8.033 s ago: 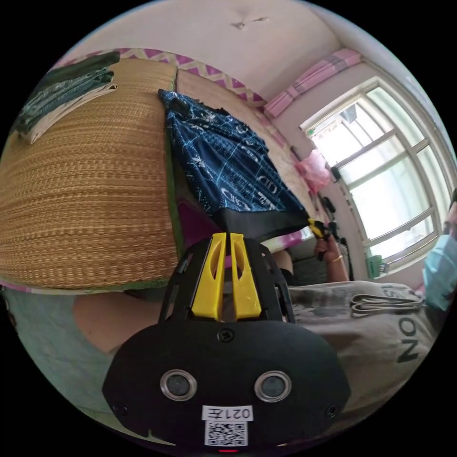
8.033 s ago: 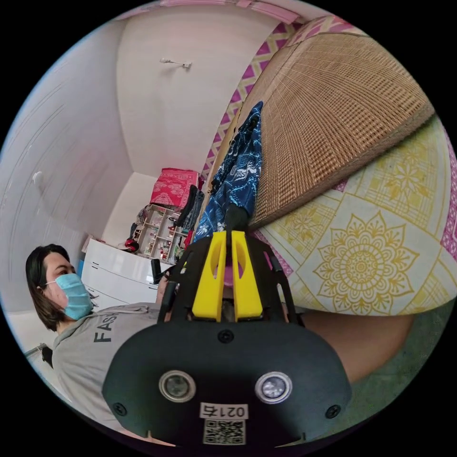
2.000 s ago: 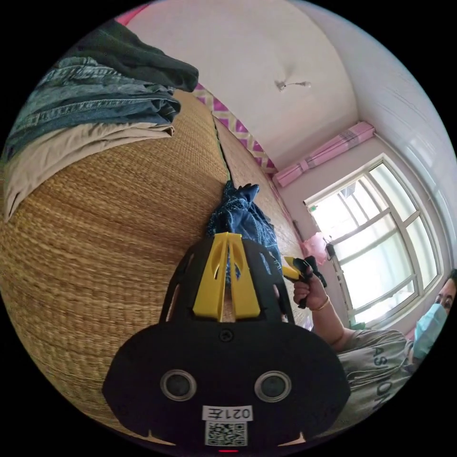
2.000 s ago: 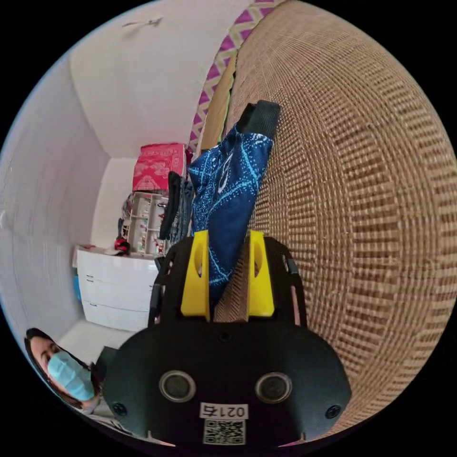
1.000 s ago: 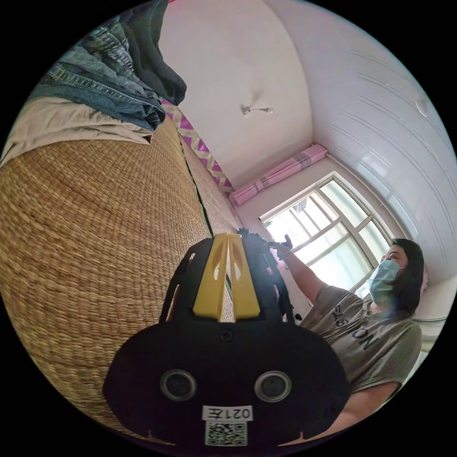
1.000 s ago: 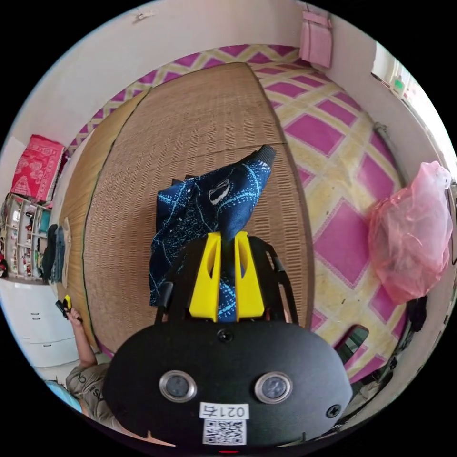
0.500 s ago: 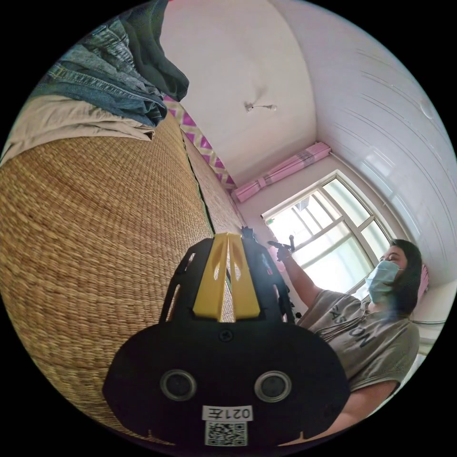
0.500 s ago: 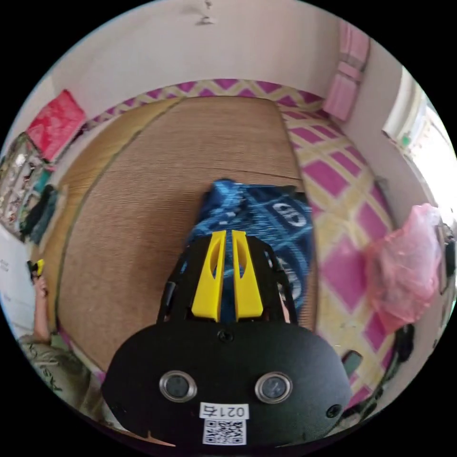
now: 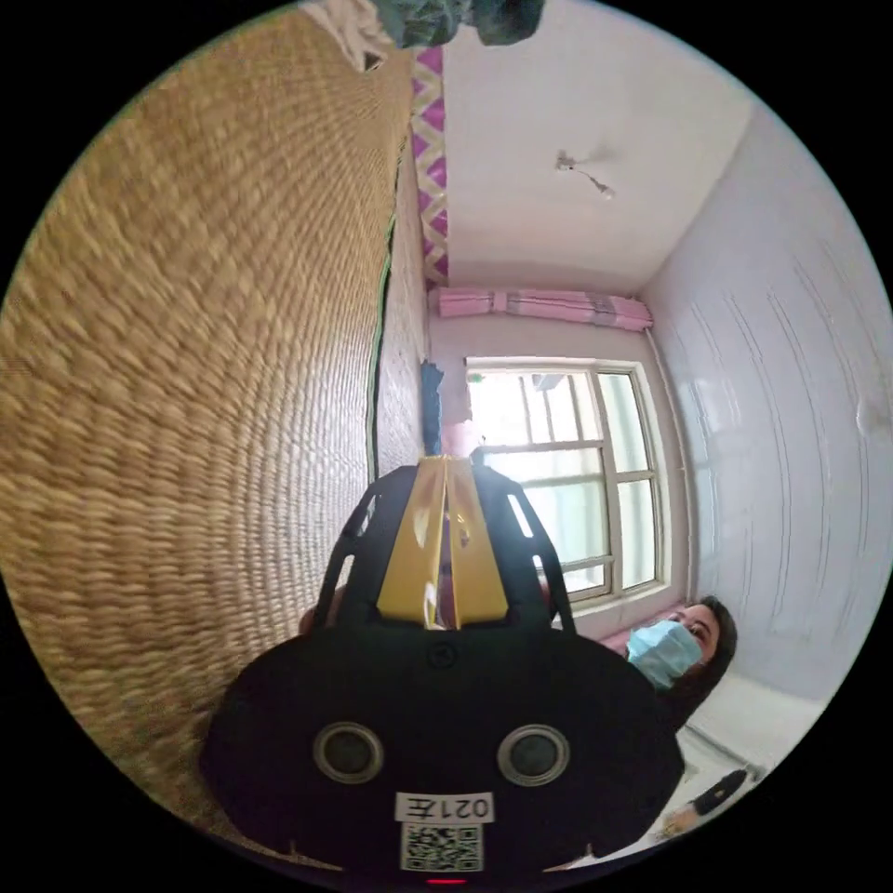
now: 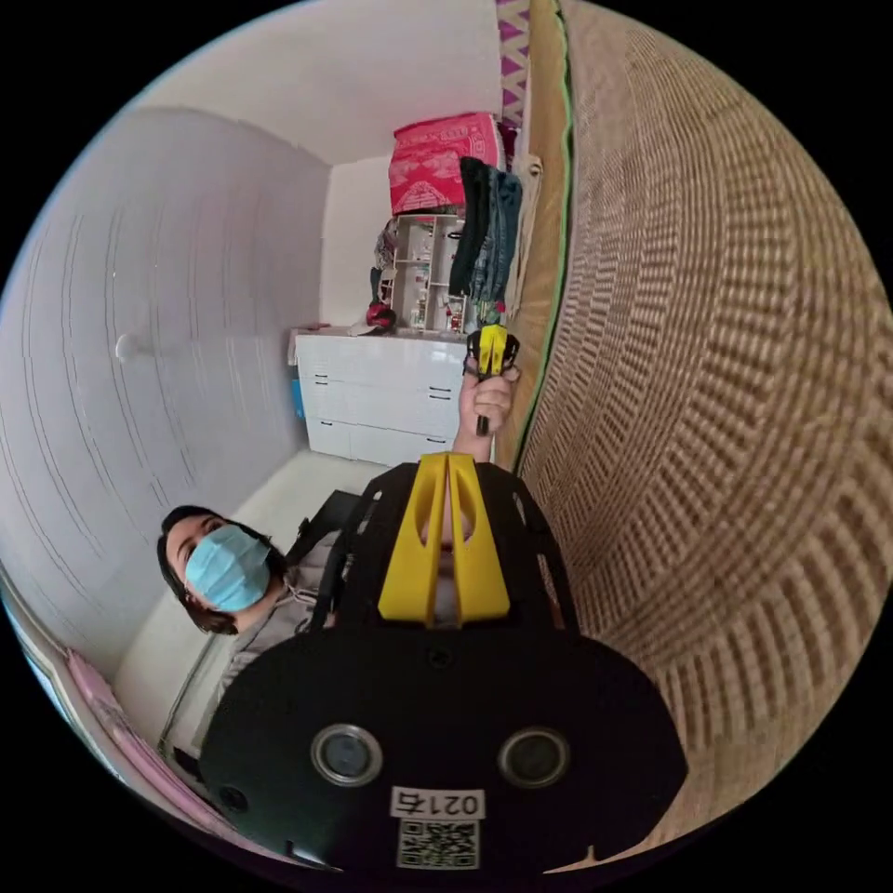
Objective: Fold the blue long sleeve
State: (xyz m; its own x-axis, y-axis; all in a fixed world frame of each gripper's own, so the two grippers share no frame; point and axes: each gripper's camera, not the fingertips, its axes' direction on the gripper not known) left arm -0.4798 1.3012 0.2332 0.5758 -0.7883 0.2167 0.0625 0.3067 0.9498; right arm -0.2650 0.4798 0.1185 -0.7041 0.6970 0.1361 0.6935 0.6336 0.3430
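The blue long sleeve (image 9: 432, 406) lies far off on the woven mat (image 9: 186, 372), seen edge-on as a thin dark blue strip near the window. My left gripper (image 9: 445, 462) is shut with nothing between its yellow jaws and hovers close over the mat. In the right gripper view my right gripper (image 10: 448, 458) is also shut and empty, beside the same woven mat (image 10: 726, 419). Beyond it a hand holds up the left gripper (image 10: 493, 346), its jaws together.
A stack of folded clothes (image 10: 488, 237) sits at the mat's far end, its edge (image 9: 437, 17) also in the left gripper view. White drawers (image 10: 381, 400), a shelf and a red bundle (image 10: 442, 163) stand behind. A window (image 9: 558, 465), a pink bag (image 9: 460, 435) and the masked person (image 10: 228, 567) are nearby.
The right gripper has let go of the blue long sleeve, which now lies on the mat. Both cameras have swung round, low along the mat; both grippers are empty.
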